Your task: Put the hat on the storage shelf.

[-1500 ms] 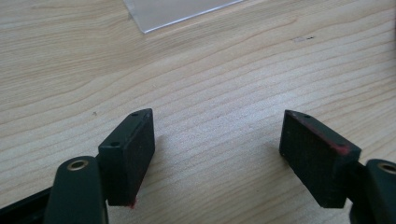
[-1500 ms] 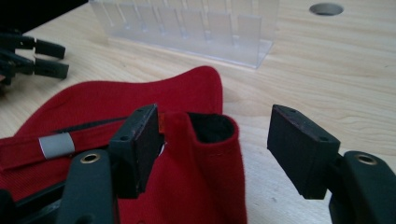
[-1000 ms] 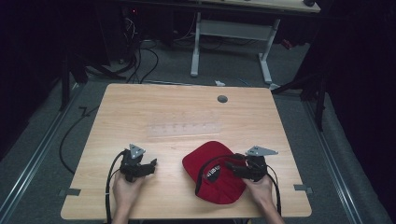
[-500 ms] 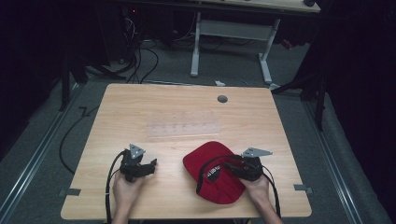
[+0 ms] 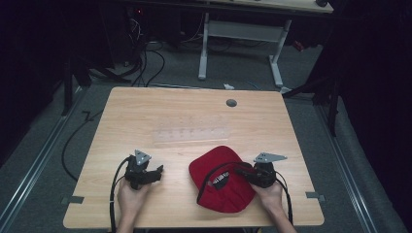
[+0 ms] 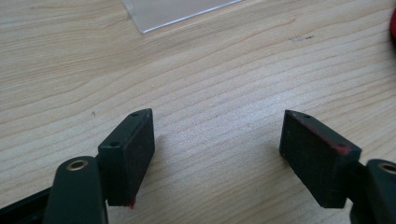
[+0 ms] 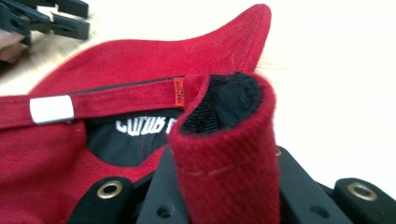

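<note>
A red cap (image 5: pixel 218 177) with a black lining lies upside down on the wooden table (image 5: pixel 184 121), front right of centre. My right gripper (image 5: pixel 241 173) has just been closing, and its jaws are shut on the cap's rear strap (image 7: pixel 224 154), which bulges up between them in the right gripper view; the cap's brim (image 7: pixel 196 46) spreads beyond. My left gripper (image 5: pixel 158 172) rests on the table to the cap's left, open. In the left gripper view its fingertips (image 6: pixel 135 149) stand wide apart over bare wood, holding nothing.
A clear plastic sheet (image 5: pixel 192 134) lies flat at the table's middle, its corner (image 6: pixel 177 11) just ahead of the left jaws. A round grey grommet (image 5: pixel 231 103) sits near the far edge. Cables and another desk's legs (image 5: pixel 204 48) stand on the floor beyond.
The right gripper's jaws have closed on the cap's rear strap. Neither hand has shifted, and the left gripper stays open.
</note>
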Demonstrator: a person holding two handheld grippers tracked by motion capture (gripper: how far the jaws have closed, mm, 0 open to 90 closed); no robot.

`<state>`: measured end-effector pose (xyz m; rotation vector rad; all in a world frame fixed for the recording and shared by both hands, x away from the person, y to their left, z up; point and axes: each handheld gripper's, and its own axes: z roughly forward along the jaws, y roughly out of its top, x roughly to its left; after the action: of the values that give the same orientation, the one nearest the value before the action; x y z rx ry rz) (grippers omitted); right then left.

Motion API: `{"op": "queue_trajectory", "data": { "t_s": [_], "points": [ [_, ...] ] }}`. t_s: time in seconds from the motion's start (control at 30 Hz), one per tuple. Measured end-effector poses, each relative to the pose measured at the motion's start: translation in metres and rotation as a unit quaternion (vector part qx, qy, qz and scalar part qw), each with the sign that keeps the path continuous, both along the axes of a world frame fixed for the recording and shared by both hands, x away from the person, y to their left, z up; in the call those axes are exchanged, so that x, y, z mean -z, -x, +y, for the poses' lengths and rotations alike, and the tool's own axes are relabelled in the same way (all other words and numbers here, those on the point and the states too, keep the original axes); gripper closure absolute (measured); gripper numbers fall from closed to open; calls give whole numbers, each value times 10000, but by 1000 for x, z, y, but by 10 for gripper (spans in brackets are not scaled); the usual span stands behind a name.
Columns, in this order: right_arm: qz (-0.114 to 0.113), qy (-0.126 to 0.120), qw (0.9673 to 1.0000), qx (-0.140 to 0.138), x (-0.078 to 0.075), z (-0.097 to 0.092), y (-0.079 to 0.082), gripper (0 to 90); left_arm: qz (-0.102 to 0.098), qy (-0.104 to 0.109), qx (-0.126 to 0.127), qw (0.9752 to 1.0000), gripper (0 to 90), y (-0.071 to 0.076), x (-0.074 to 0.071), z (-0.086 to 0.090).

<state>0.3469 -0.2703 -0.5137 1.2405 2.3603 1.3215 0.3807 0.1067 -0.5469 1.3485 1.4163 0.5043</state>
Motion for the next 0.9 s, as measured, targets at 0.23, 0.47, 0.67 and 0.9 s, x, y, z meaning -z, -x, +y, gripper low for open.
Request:
{"op": "queue_trajectory", "data": {
  "t_s": [0.23,0.47,0.67,0.9],
  "points": [
    [-21,-19,10000,-19,-7,1,1,837,-6,-1,-4,10000,266,0,0,0],
    [-85,-37,10000,4,-18,2,0,840,0,-2,7,10000,266,0,0,0],
    [-90,-98,9999,50,-25,1,-1,840,1,1,20,10000,267,0,0,0],
    [-179,-104,9998,35,-38,3,-1,841,9,2,28,10000,261,0,0,0]
  ]
}}
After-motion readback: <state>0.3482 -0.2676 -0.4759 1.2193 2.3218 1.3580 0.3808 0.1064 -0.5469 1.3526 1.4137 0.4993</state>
